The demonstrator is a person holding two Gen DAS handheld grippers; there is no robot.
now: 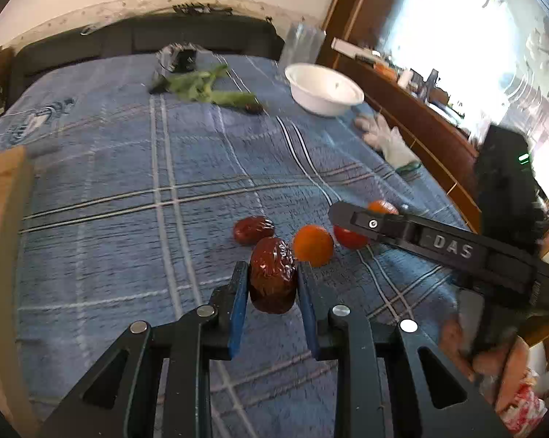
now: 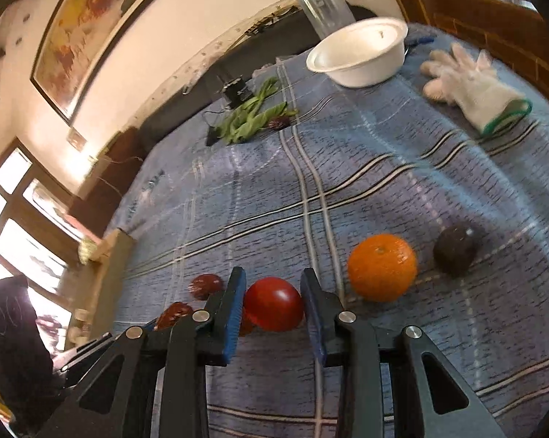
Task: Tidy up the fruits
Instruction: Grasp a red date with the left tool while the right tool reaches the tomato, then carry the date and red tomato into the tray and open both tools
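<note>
Date [image 1: 272,275] upright between closed jaws, long axis vertical, wrinkled end up

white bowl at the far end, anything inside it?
In both wrist views the white bowl shows a bare white interior, no fruit. Only a small speck sits on its floor. The near wall hides the part of the floor closest to the cameras.

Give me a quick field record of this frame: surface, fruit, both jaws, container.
surface: blue plaid cloth
left gripper: jaws shut on a wrinkled red date
right gripper: jaws shut on a red tomato
loose fruit: second date, small orange, larger orange, dark round fruit
container: white bowl, far end, no fruit seen inside
other: white glove, green leaves
</note>
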